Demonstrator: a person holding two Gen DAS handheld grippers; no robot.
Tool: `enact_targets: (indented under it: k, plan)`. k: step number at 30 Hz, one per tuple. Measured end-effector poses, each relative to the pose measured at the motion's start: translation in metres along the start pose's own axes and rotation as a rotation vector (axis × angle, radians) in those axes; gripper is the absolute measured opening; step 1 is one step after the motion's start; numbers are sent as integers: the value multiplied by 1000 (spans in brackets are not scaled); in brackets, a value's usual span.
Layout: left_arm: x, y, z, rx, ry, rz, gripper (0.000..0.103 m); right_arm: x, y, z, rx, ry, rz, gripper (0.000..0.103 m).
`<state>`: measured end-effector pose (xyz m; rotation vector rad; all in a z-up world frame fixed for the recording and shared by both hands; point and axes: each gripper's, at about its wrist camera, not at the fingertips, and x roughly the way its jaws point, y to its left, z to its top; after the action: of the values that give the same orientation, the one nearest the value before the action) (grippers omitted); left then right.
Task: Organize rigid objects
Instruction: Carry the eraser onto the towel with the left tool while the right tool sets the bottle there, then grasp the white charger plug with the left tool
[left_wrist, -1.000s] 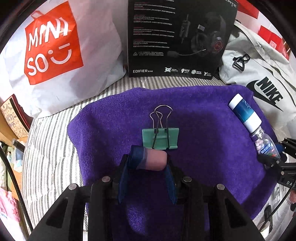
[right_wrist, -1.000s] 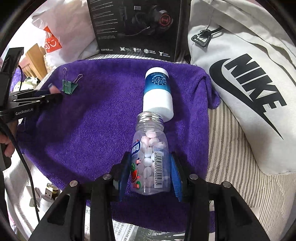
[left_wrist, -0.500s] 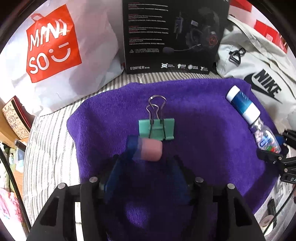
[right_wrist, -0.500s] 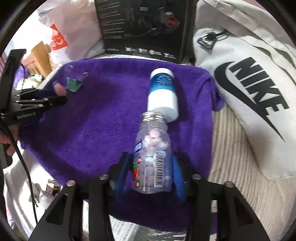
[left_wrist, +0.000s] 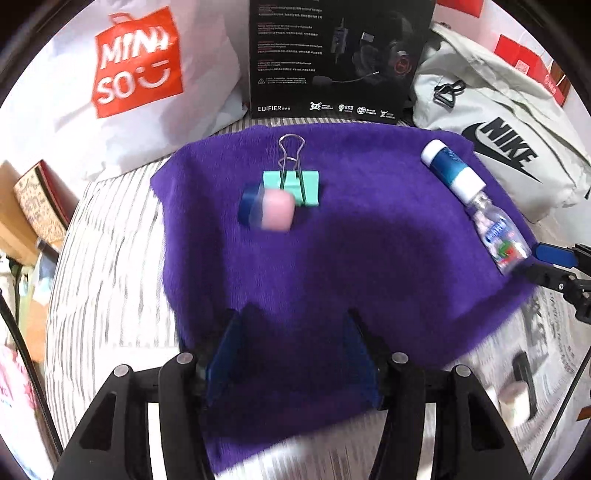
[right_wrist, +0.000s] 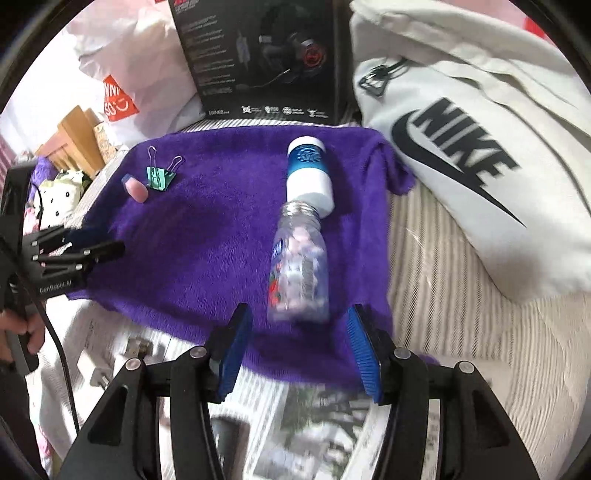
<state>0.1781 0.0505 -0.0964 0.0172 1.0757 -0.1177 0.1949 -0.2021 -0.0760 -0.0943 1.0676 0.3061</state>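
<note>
A purple towel (left_wrist: 369, 240) lies on the striped bed. On it a pink and blue eraser (left_wrist: 269, 207) lies against a green binder clip (left_wrist: 295, 184). My left gripper (left_wrist: 291, 332) is open and empty, well behind the eraser. At the right a clear candy bottle (right_wrist: 299, 266) lies touching a blue and white bottle (right_wrist: 308, 173). My right gripper (right_wrist: 299, 325) is open, its jaws on either side of the candy bottle's base, apart from it. The eraser (right_wrist: 135, 189) and clip (right_wrist: 159, 177) also show in the right wrist view, as do both bottles in the left wrist view (left_wrist: 498, 232).
A black headset box (left_wrist: 332, 55) stands behind the towel, with a white Miniso bag (left_wrist: 122, 74) at the left and a grey Nike bag (right_wrist: 480, 147) at the right. Newspaper (right_wrist: 295, 424) and small items lie in front of the towel.
My left gripper let go of the eraser and pulled back. My right gripper opened off the candy bottle and also drew back.
</note>
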Motion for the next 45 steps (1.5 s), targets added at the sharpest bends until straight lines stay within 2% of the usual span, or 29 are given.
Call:
enact_targets:
  k: [4,8,13,17,21,29,34,42,45]
  plan:
    - [-30,0,-20,-28,-45,-4,57,-25,0,-18,32,-29,7,57]
    - [-59,-2,-38,-46,-78,-45,61,-48,5,-40,57,-59,16,60]
    - [-74,-19,-63,-37,-83,-63,62,-61,13,-67,73,-56,29,60]
    - [-72,-32,-83,-63,-69,-81,62,-62,19,-84,97,-44,47,60]
    - [-61,-50,-92,3,-48,-54,62,-64,22,-99,131,-37,73,60]
    - [-44,-67,-97,34,-11,-38,62,-70,27,-118,139,-29,87,60]
    - [-37,-74,-99,58,-12,21,62,-63,26,-124,143,-12,75,60]
    - [-35,-75,-98,53,-40,29,62,-51,27,-127,140,6,67,60]
    - [-37,-75,-99,57,-49,23,50,-46,32,-126,128,7,80,60]
